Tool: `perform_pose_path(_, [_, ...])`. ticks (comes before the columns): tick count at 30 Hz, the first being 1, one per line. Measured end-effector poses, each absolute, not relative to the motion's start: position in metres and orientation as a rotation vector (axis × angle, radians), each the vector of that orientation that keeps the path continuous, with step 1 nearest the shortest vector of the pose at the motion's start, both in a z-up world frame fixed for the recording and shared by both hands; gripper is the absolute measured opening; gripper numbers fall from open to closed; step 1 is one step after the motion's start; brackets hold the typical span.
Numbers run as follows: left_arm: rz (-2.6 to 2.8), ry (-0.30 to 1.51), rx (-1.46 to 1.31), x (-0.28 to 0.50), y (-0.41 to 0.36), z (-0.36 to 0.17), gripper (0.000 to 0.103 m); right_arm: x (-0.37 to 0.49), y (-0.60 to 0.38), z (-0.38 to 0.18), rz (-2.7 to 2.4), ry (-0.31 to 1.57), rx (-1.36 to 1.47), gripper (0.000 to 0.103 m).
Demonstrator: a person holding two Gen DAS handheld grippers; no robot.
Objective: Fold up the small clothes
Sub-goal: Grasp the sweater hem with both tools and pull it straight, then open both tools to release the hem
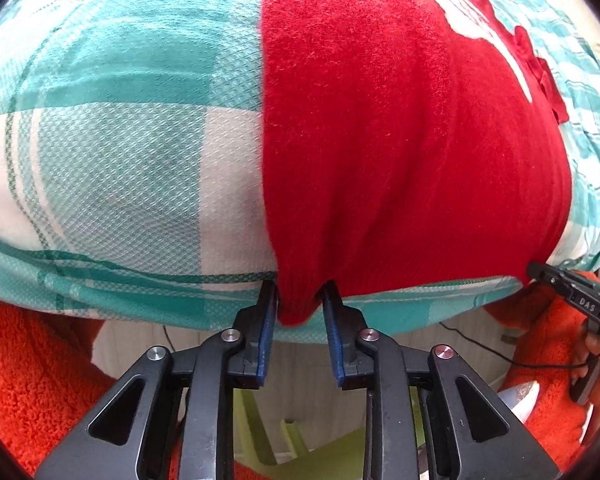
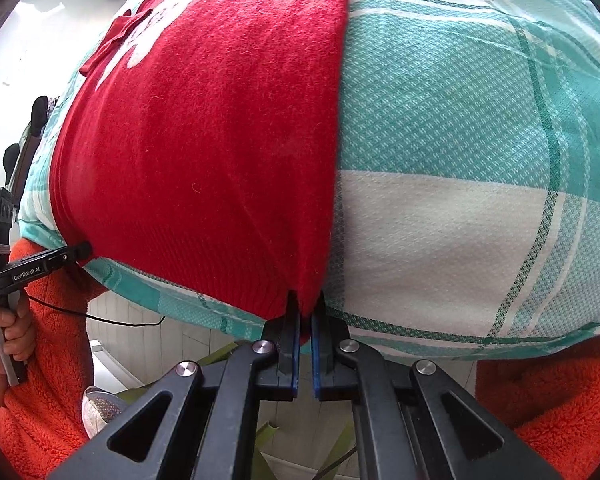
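Red knitted fabric of a small fuzzy garment (image 1: 400, 140) fills the centre and right of the left wrist view, laid flat on a teal-and-white checked woven cloth (image 1: 112, 152) that covers the work surface. A white pattern and a red bow sit toward the upper right of that frame, so the far end looks like the garment's front or top, though how many layers lie there cannot be told. Its near hem hangs slightly over the cloth's front edge at the lower middle of both views.

At that hem the left gripper (image 1: 300, 304) straddles one corner: its blue-padded fingers stand parted on either side of the red knit, with a sliver of gap on at least one side, so the hold looks released rather than clamped. The right gripper (image 2: 305, 312) meets the other near corner at the lower middle of its own view, its fingers clenched almost together with a thin tongue of red knit pinched between them. Each gripper also shows at the edge of the other's view, at opposite ends of the hem.

Both tools point steeply down at the front edge, which suits setting a hem down square and letting go once it lies straight. Beyond the cloth, orange fleece sleeves (image 2: 56, 360) of the person fill the lower corners, and a hand (image 2: 4, 332) grips the left tool's handle at lower left of the right wrist view
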State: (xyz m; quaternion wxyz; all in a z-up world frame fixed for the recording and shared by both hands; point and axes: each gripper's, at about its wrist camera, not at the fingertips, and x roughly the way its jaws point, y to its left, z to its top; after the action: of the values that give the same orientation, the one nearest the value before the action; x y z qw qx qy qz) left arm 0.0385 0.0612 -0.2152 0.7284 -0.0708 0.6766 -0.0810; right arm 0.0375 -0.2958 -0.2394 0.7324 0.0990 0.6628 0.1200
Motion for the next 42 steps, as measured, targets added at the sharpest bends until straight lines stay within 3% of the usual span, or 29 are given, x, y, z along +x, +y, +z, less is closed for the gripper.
perform_pose_path(1, [-0.168,1.489,-0.147,0.035,0.066,-0.210,0.034,0.037,-0.296,-0.237,0.280,1.455,0.229,0.017])
perform_pose_path(2, [-0.162,1.473,-0.151,0.032,0.072,-0.202,0.034,0.036,-0.297,-0.233,0.277,1.460,0.228,0.043])
perform_pose_path(4, [-0.159,1.412,-0.203,0.025,0.090,-0.183,0.040,0.030,-0.305,-0.218,0.280,1.427,0.255,0.067])
perform_pose_path(8, [-0.199,1.286,-0.320,0.031,0.116,-0.160,0.045,0.021,-0.330,-0.185,0.295,1.298,0.344,0.066])
perform_pose_path(16, [-0.232,1.248,-0.318,0.062,0.099,-0.175,0.039,0.059,-0.357,-0.185,0.339,1.153,0.504,0.053])
perform_pose_path(17, [-0.226,1.242,-0.327,0.061,0.102,-0.176,0.035,0.063,-0.357,-0.191,0.344,1.158,0.515,0.047])
perform_pose_path(18, [-0.224,1.234,-0.325,0.059,0.103,-0.176,0.014,0.066,-0.356,-0.195,0.346,1.166,0.513,0.037])
perform_pose_path(19, [-0.235,1.236,-0.321,0.058,0.104,-0.177,0.002,0.068,-0.351,-0.198,0.336,1.182,0.494,0.002])
perform_pose_path(27, [-0.098,1.254,-0.284,0.050,0.114,-0.184,0.001,0.054,-0.362,-0.202,0.163,1.218,0.454,0.002])
perform_pose_path(32, [-0.106,1.253,-0.235,0.047,0.108,-0.179,0.008,0.061,-0.352,-0.208,0.144,1.221,0.405,0.003])
perform_pose_path(34, [-0.076,1.261,-0.252,0.043,0.112,-0.176,0.038,0.057,-0.356,-0.204,0.162,1.212,0.435,0.015])
perform_pose_path(36, [-0.010,1.235,-0.250,0.034,0.119,-0.167,0.049,0.050,-0.361,-0.198,0.144,1.209,0.448,0.040])
perform_pose_path(37, [0.015,1.216,-0.246,0.029,0.122,-0.162,0.049,0.045,-0.364,-0.194,0.117,1.203,0.436,0.054])
perform_pose_path(42, [0.076,1.101,-0.219,0.020,0.127,-0.138,0.059,0.024,-0.366,-0.175,0.055,1.166,0.361,0.057])
